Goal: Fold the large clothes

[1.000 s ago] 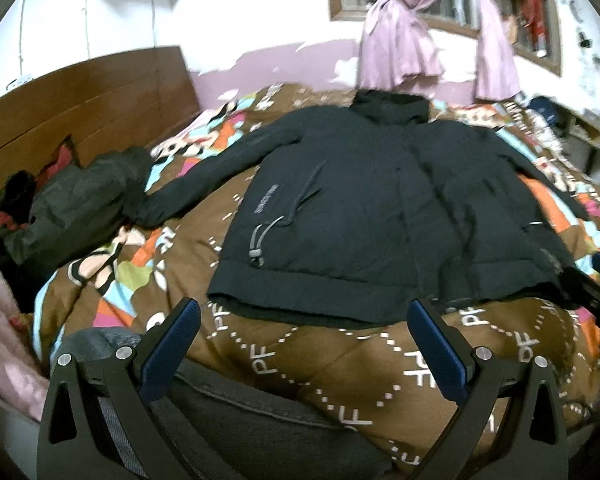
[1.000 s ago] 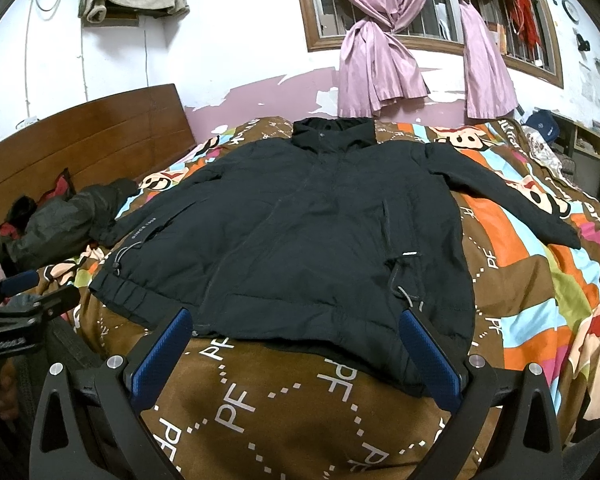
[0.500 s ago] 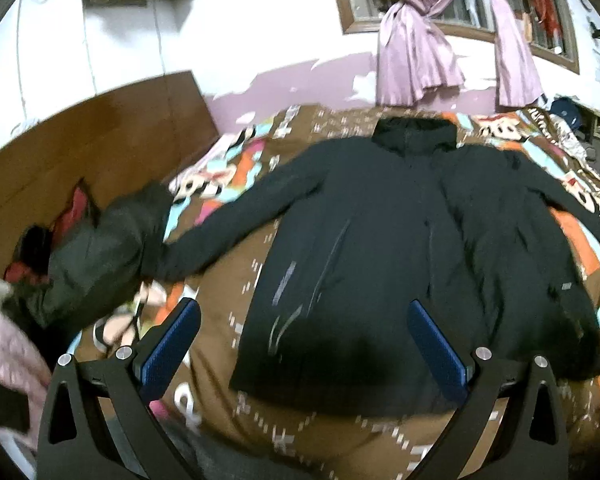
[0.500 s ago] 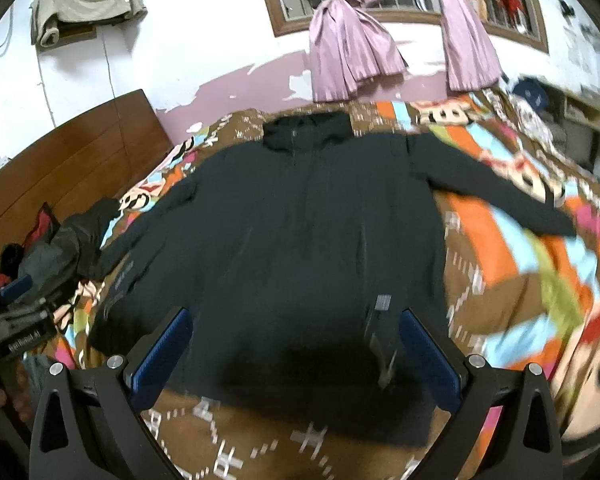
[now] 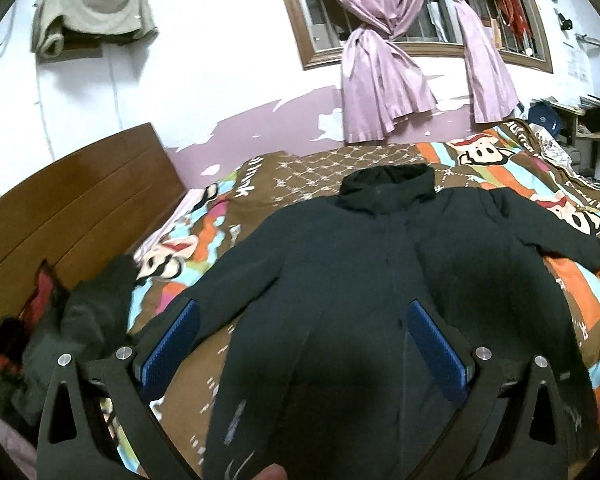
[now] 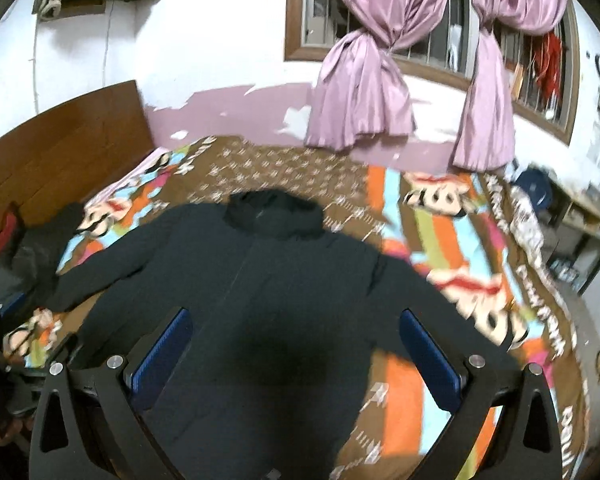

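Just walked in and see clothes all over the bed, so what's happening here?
A person holds a gripper in each hand above a black jacket spread flat, front up, on the patterned bedspread, both sleeves out to the sides. The left gripper and right gripper are both open and empty, so no fold has been made. Another dark garment lies heaped by the wooden headboard.

The black jacket [image 5: 340,300] in the middle of the frame is matt, smooth cloth. Under it lies a soft printed blanket [image 5: 500,152]. At left, the headboard [image 5: 72,208] is polished brown wood with a faint sheen. The curtains [image 5: 380,80] at top look satiny. The left gripper [image 5: 300,344] has matt black plastic arms, ribbed blue pads [image 5: 436,352] and shiny metal screws.
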A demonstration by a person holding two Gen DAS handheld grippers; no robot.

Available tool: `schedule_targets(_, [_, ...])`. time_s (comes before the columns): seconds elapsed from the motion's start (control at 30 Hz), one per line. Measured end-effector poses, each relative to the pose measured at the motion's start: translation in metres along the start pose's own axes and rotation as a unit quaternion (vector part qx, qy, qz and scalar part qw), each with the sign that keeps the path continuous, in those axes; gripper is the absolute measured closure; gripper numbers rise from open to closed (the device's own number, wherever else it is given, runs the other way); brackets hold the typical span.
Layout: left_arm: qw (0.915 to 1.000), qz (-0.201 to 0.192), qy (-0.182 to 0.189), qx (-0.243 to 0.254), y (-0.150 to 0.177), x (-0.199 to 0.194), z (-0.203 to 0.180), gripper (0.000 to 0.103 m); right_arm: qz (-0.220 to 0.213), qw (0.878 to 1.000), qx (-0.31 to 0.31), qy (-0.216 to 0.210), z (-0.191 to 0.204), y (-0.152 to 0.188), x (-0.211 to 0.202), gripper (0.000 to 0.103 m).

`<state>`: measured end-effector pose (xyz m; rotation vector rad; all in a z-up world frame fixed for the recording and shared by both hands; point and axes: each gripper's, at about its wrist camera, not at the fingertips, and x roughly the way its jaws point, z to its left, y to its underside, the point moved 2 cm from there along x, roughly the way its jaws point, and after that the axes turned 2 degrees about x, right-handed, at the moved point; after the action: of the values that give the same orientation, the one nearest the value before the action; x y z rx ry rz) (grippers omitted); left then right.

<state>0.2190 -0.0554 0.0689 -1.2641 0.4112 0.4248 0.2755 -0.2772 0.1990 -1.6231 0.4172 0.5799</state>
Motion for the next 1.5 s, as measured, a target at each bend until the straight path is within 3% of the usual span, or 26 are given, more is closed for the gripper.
schedule_targets(0.17, [0.9988,-0.005,0.047,-0.010,-0.033,0.053,-0.019,0.002,-0.024,0.999,0.030,0.012,-0.030,0.003,0.042,0.000])
schedule_targets(0.33, [0.9921,0.025,0.120,-0.027,-0.062,0.120,-0.046,0.002,-0.002,0.994,0.112,-0.015,-0.085,0.035,0.105,0.000])
schedule_targets(0.4, [0.9876,0.035,0.151,-0.023,-0.070,0.147,-0.059,0.002,0.014,0.988,0.153,0.005,-0.113,0.055,0.133,0.000])
schedule_targets(0.47, [0.9841,0.050,0.170,-0.020,-0.077,0.175,-0.076,0.002,0.044,0.970,0.229,0.064,-0.154,0.085,0.160,0.000])
schedule_targets(0.57, [0.9742,0.074,0.210,-0.036,-0.081,0.213,-0.103,0.002,0.065,0.932,0.348,0.075,-0.213,0.131,0.180,0.000])
schedule_targets(0.67, [0.9620,0.094,0.252,-0.045,-0.085,0.238,-0.135,0.002,0.077,0.897,0.428,0.078,-0.268,0.166,0.188,0.000])
schedule_targets(0.8, [0.9514,0.098,0.291,-0.023,-0.094,0.256,-0.181,0.002,0.057,0.853,0.508,0.099,-0.334,0.198,0.177,0.000])
schedule_targets(0.87, [0.9486,0.098,0.301,-0.008,-0.100,0.263,-0.205,0.002,0.051,0.820,0.559,0.115,-0.364,0.221,0.168,0.000])
schedule_targets(0.97, [0.9464,0.100,0.307,0.010,-0.102,0.272,-0.231,0.002,0.060,0.783,0.606,0.126,-0.396,0.252,0.169,0.000])
schedule_targets(1.03, [0.9492,0.105,0.296,0.017,-0.098,0.280,-0.245,0.002,0.066,0.768,0.626,0.116,-0.403,0.265,0.175,0.002])
schedule_targets(1.13, [0.9504,0.143,0.275,0.022,-0.084,0.299,-0.257,0.002,0.087,0.758,0.639,0.097,-0.409,0.284,0.188,0.040])
schedule_targets(1.2, [0.9486,0.160,0.272,0.018,-0.074,0.310,-0.261,0.002,0.083,0.747,0.655,0.079,-0.412,0.294,0.193,0.053])
schedule_targets(1.23, [0.9488,0.160,0.272,0.017,-0.072,0.312,-0.260,0.002,0.074,0.743,0.662,0.070,-0.413,0.296,0.193,0.067])
schedule_targets(1.3, [0.9494,0.161,0.269,0.022,-0.070,0.314,-0.260,0.002,0.058,0.752,0.653,0.065,-0.412,0.290,0.189,0.088])
schedule_targets(1.33, [0.9489,0.164,0.268,0.023,-0.069,0.315,-0.260,0.002,0.051,0.766,0.637,0.071,-0.410,0.282,0.184,0.093])
schedule_targets(1.5, [0.9446,0.173,0.279,0.001,-0.070,0.316,-0.250,0.002,0.005,0.830,0.550,0.087,-0.394,0.224,0.167,0.096])
